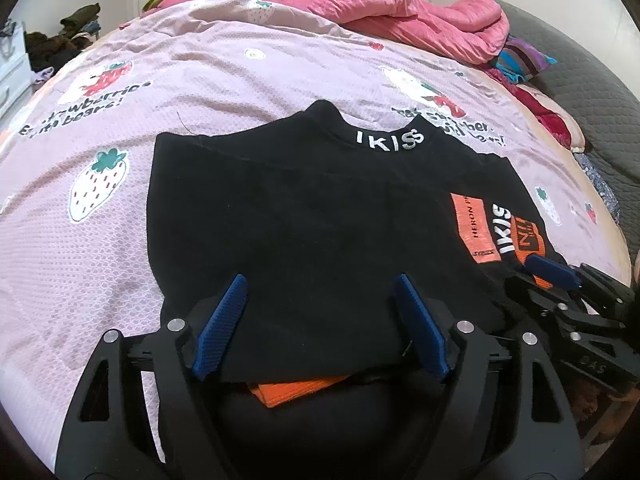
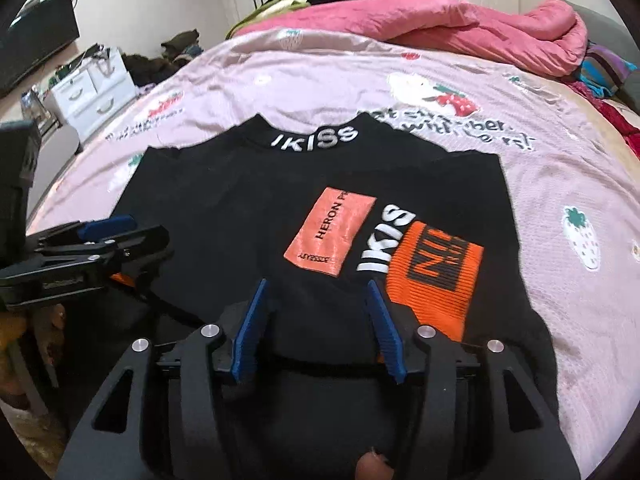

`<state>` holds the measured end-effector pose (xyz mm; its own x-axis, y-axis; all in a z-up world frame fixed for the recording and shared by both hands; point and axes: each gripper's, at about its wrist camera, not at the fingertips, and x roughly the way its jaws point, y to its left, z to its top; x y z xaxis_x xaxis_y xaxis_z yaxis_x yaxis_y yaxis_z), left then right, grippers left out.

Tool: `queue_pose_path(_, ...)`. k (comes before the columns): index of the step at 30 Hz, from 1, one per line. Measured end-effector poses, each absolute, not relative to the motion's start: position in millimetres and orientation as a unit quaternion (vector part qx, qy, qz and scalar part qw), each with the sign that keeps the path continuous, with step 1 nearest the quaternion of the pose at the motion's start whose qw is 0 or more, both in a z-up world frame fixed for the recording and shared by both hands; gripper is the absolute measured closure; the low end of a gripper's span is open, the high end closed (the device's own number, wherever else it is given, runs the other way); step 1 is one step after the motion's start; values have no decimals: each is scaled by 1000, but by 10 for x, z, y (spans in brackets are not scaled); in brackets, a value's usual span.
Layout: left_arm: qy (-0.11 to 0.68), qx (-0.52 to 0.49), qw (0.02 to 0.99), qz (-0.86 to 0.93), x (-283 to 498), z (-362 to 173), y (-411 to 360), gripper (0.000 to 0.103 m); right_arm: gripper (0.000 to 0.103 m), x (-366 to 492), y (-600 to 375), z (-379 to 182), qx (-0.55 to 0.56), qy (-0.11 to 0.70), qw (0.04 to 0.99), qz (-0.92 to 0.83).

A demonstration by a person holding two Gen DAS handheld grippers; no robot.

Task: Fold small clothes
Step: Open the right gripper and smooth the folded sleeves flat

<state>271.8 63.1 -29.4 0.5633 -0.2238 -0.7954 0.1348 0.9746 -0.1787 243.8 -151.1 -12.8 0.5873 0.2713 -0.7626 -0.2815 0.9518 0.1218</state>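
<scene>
A small black top (image 1: 304,208) with white "IKISS" lettering on the collar and orange patches lies on the bed, sleeves folded in. It also shows in the right wrist view (image 2: 248,208). My left gripper (image 1: 322,280) is open, its blue pads over the garment's near left edge, where an orange cuff (image 1: 296,390) peeks out. My right gripper (image 2: 316,284) is open over the near right edge, beside the orange patch (image 2: 434,276). Each gripper shows in the other's view: the right one (image 1: 554,270) and the left one (image 2: 108,226).
The pink strawberry-print bedsheet (image 1: 240,80) covers the bed. A rumpled pink quilt (image 1: 420,20) lies at the far side, with colourful cloths (image 1: 524,60) at the right. White drawers (image 2: 96,88) and a clothes pile stand at the left.
</scene>
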Motion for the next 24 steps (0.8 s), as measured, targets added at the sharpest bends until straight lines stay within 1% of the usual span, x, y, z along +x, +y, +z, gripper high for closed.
queue_pose_path(4, 448, -51, 887, -97, 2660, -188, 629, 25, 38, 2365, -1633, -25, 12, 415, 898, 146)
queue_pose_path(6, 439, -53, 891, -98, 2615, -114, 635, 22, 28, 2323, -1682, 26, 21, 407, 902, 143)
queue_pose_path(7, 434, -52, 894, -97, 2585, -65, 637, 20, 27, 2297, -1706, 58, 26, 402, 905, 141)
queue_pose_path(9, 425, -52, 899, -95, 2538, 4, 650, 15, 17, 2252, -1737, 114, 32, 391, 909, 140)
queue_pose_path(11, 420, -53, 902, -89, 2502, 56, 664, 9, 13, 2201, -1758, 181, 38, 374, 915, 144)
queue_pose_path(12, 416, -53, 904, -82, 2472, 92, 679, 9, 10, 2162, -1771, 225, 41, 363, 919, 146)
queue_pose_path(14, 411, -47, 907, -75, 2430, 144, 689, 9, 8, 2099, -1786, 295, 41, 351, 924, 147)
queue_pose_path(24, 379, -37, 923, -54, 2211, 420, 752, 9, 7, 1876, -1824, 489, 27, 330, 932, 146)
